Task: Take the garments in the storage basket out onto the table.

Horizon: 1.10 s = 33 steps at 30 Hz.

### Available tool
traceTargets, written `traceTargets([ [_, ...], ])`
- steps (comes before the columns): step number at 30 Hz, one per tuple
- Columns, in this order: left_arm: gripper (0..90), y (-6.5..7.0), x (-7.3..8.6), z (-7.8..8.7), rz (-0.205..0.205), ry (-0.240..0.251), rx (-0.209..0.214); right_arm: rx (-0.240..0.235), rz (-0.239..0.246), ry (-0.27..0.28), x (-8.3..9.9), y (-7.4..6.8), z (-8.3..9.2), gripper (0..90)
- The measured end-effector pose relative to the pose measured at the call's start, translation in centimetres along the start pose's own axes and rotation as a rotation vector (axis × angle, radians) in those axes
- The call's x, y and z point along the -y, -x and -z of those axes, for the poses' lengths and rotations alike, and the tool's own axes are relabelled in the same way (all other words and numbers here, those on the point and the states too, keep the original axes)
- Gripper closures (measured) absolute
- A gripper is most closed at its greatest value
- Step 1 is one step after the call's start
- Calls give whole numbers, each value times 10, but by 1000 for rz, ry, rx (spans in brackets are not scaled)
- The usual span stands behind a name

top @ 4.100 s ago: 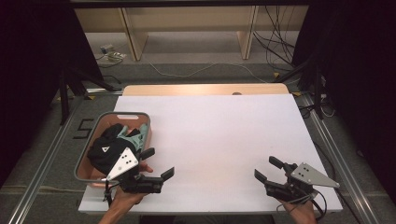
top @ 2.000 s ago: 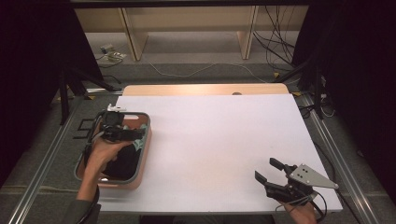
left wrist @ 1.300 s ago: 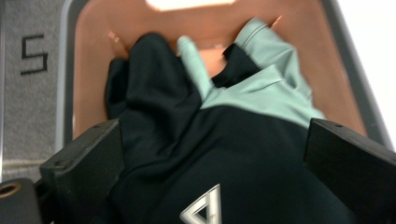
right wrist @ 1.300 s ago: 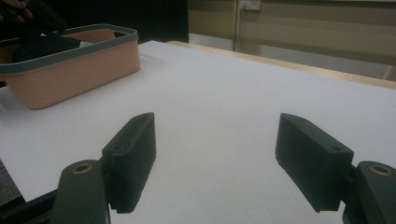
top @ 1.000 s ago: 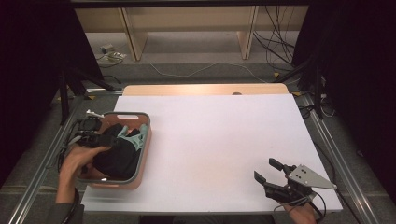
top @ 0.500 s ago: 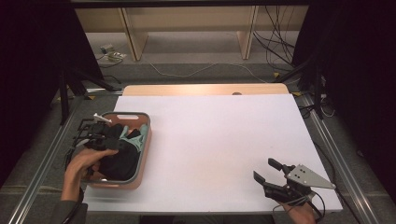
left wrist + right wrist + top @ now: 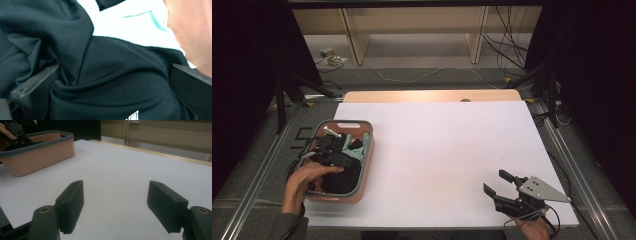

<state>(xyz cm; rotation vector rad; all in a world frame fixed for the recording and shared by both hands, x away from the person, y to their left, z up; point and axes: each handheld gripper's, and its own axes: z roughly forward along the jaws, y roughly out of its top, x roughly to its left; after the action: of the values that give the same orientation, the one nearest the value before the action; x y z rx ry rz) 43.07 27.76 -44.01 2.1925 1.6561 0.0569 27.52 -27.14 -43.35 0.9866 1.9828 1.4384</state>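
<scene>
resting low at near right corner of surface (image 7: 447,145), right gripper (image 7: 501,186) idle, fingers apart, gripping nothing. reaching into pink bin (image 7: 362,172) at near left edge, left gripper (image 7: 112,82) pressing fingers wide apart into black garment (image 7: 120,75), likely seeking fold to pinch. lying beyond, pale mint cloth (image 7: 130,25) inside same bin.

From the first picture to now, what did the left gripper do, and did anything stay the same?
The left gripper went from the table's near edge into the pink bin; its open jaws now straddle the black cloth. The right gripper stayed open at the near right.
</scene>
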Motion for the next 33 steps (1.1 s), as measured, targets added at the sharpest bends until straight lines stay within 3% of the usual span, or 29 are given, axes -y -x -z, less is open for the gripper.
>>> traceTargets([
  [5, 0, -8, -3, -2, 12, -18, 41, 8, -1, -2, 0, 0, -1, 305],
  [7, 6, -6, -7, -2, 10, -39, 30, 10, -1, -5, 0, 0, 0, 306],
  [11, 176, -6, -9, 3, 17, -25, 45, 11, -1, -3, 0, 1, -1, 306],
  [18, 391, -11, -5, 7, 14, 25, 158, 13, -4, -4, 0, 1, -1, 311],
  [24, 494, -14, -4, 13, 30, 92, 208, 14, -4, -3, -1, 1, 0, 312],
  [33, 543, -27, 0, 39, 137, 305, 331, 19, -10, -1, -1, 1, 0, 314],
])
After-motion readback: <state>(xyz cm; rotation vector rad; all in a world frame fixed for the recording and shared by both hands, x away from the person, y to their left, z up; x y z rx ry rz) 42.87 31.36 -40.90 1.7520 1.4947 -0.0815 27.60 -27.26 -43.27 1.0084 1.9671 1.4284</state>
